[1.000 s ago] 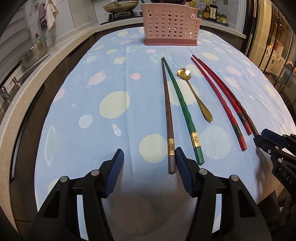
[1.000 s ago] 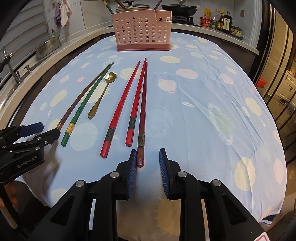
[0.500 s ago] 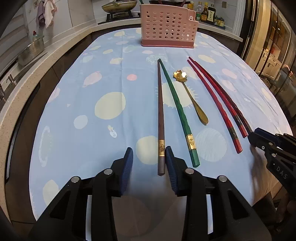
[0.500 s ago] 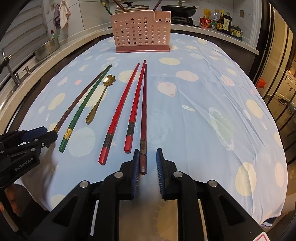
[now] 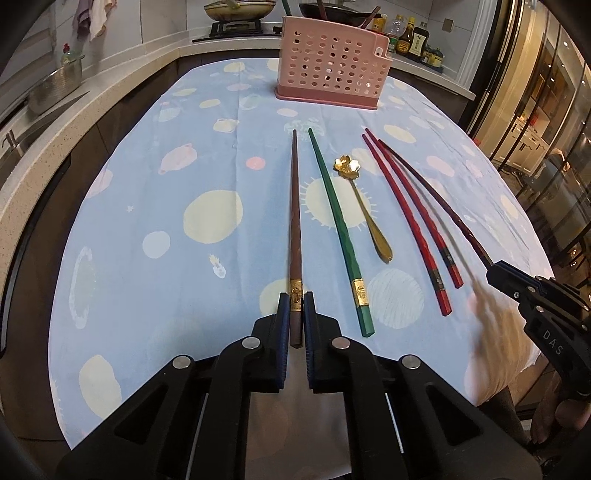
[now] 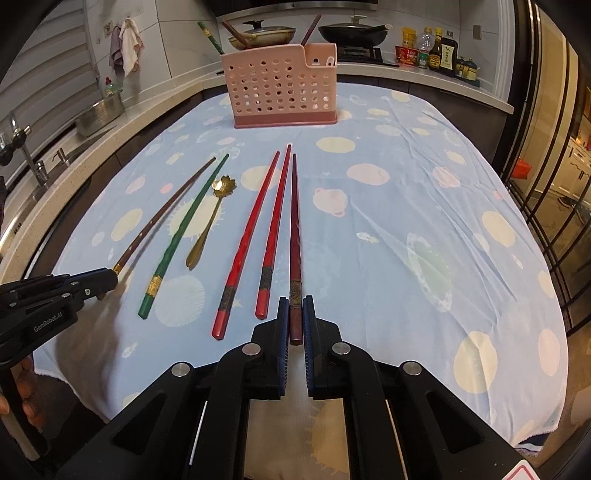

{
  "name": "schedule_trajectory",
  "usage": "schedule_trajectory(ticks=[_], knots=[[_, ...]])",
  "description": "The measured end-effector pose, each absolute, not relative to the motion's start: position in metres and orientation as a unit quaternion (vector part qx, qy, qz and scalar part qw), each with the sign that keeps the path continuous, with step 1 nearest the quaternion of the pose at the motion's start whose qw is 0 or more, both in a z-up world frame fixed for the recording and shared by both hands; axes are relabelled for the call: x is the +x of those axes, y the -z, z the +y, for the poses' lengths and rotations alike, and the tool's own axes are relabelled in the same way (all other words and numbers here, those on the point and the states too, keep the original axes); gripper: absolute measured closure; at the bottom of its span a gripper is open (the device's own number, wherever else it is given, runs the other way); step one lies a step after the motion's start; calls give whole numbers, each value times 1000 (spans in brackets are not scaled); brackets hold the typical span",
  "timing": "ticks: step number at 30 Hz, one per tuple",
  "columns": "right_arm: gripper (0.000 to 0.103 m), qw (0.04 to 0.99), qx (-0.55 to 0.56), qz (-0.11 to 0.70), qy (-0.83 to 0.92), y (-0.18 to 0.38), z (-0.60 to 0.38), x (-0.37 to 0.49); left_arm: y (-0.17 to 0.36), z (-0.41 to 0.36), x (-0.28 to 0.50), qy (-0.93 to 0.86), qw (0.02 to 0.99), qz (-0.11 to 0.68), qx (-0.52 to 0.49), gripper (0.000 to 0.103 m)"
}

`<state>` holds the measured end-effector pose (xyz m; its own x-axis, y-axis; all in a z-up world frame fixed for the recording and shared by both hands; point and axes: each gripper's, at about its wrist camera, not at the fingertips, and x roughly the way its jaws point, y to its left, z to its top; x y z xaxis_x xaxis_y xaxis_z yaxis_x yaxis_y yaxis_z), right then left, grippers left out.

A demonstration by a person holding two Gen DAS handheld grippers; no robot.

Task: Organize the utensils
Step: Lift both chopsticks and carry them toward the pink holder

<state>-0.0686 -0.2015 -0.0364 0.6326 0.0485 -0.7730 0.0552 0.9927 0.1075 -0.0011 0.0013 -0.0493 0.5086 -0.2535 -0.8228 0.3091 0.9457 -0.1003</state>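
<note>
My left gripper [image 5: 294,303] is shut on the thick end of a brown chopstick [image 5: 295,221]; it also shows in the right wrist view [image 6: 162,218]. My right gripper [image 6: 294,303] is shut on the thick end of a dark red chopstick [image 6: 294,229], which also shows in the left wrist view [image 5: 436,195]. Between them on the blue tablecloth lie a green chopstick [image 5: 338,221], a gold flower-headed spoon [image 5: 364,206] and two bright red chopsticks [image 6: 258,229]. A pink perforated utensil holder [image 6: 282,86] stands at the far end with several utensils in it.
The table's near edge lies just under both grippers. A counter with a sink and a metal pot [image 6: 99,112] runs along the left. A stove with pans [image 6: 351,31] and sauce bottles [image 6: 439,51] sits behind the holder. Glass doors are on the right.
Both grippers moved forward over the chopstick ends and closed: the left on the brown chopstick, the right on the dark red one. Both chopsticks now seem slightly lifted.
</note>
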Motion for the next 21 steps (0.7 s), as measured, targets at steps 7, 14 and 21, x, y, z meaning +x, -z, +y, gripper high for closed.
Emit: schedule_trajectory(ticks=[7,14,21], knots=[[96,925,73,373,0,-15,-209,-69,1,-1,-1,172,887,428,22,96],[96,942,86,325,2,-66,-223,-52,-43,-10,16,179,904,389,20,96],[96,954,100,282,4,-106,-238,-27,-85,-23,47,178,922,342,19,96]])
